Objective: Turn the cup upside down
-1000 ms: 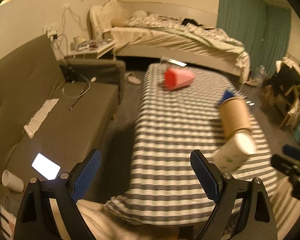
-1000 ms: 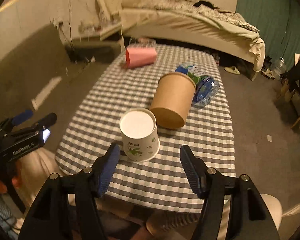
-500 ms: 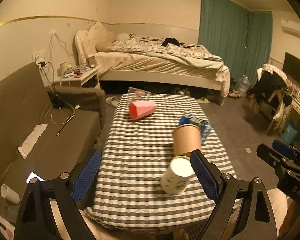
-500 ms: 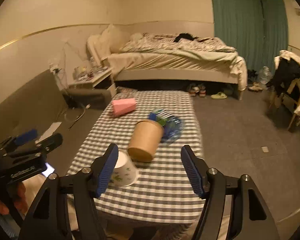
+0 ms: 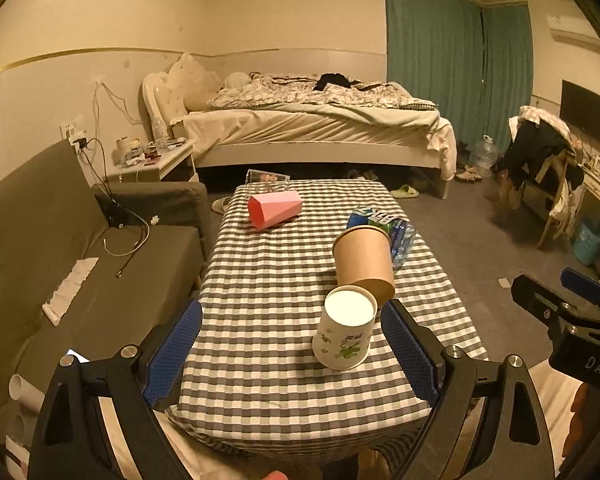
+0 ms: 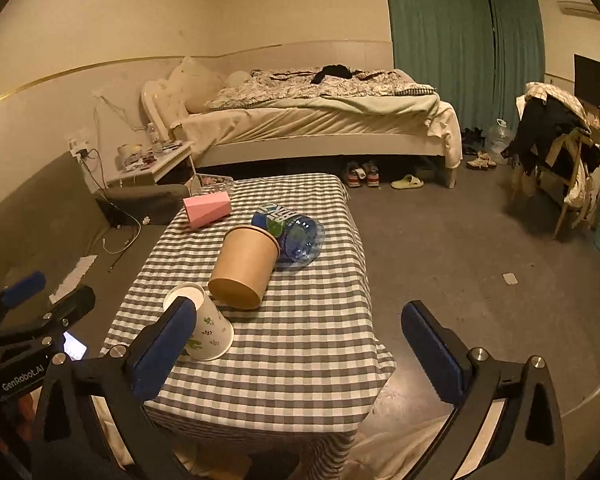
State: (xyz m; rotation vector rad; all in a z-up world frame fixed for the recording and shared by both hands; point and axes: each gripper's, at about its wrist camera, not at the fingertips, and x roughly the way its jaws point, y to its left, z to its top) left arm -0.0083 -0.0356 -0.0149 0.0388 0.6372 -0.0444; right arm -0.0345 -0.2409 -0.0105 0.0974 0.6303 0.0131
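A white paper cup with green leaf print (image 5: 346, 332) stands upside down, base up, near the front of the checked table (image 5: 268, 280); it also shows in the right wrist view (image 6: 206, 330). My left gripper (image 5: 292, 354) is open and empty, held back from the table's front edge, the cup between its fingers in the view. My right gripper (image 6: 300, 350) is open and empty, held to the right of the cup; its left finger (image 6: 162, 350) covers part of the cup.
A brown paper cup (image 5: 366, 262) lies on its side just behind the white cup. A plastic water bottle (image 6: 294, 234) lies behind that. A pink cup (image 5: 274, 210) lies on its side at the far end. A sofa (image 5: 60, 248) stands left, a bed behind.
Both grippers have pulled back and up from the table, so the view has widened. The white cup stands base up throughout.
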